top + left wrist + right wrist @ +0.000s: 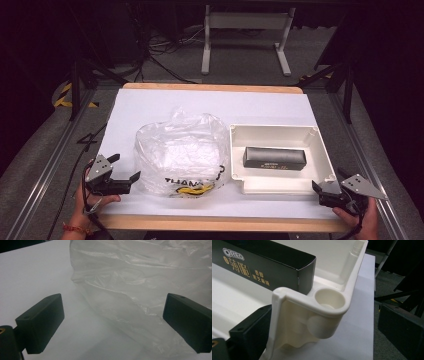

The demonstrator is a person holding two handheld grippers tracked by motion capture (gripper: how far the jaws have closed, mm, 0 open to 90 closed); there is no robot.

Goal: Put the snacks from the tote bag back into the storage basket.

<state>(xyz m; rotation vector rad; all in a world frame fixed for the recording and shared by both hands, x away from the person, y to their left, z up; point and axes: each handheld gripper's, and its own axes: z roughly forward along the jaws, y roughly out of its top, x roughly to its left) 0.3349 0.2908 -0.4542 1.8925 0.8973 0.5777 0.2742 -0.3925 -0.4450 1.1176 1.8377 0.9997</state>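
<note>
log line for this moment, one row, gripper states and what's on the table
left gripper: open, beside plastic bag | right gripper: open, at tray corner | Oreo box: lying in tray

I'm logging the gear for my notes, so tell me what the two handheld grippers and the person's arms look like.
Both the left gripper and the right gripper are black, each with two blocky black jaws, a grey three-cornered plate with small dark holes on top, and a dark cable trailing. The forearms are bare, with a red-orange wristband on the left wrist.
</note>
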